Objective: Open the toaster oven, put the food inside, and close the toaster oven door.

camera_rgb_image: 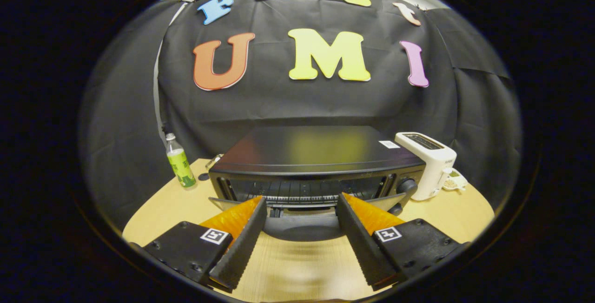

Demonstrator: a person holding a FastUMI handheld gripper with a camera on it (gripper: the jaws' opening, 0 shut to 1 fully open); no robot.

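Note:
A black toaster oven (311,154) stands on the wooden table (297,266), just ahead of my fingers. Its door (302,226) hangs lowered toward me, and the wire rack (302,196) inside shows through the opening. My gripper (302,199) is open, its fingers spread wide on either side of the lowered door's front edge and handle. Neither finger presses on anything. The oven's control knob (408,186) sits at its right end, beyond my right finger.
A green-labelled bottle (180,163) stands left of the oven near the table's back edge. A white slot toaster (430,163) stands right of the oven, with a small white cup (453,182) beside it. Bare table lies under and beside my fingers.

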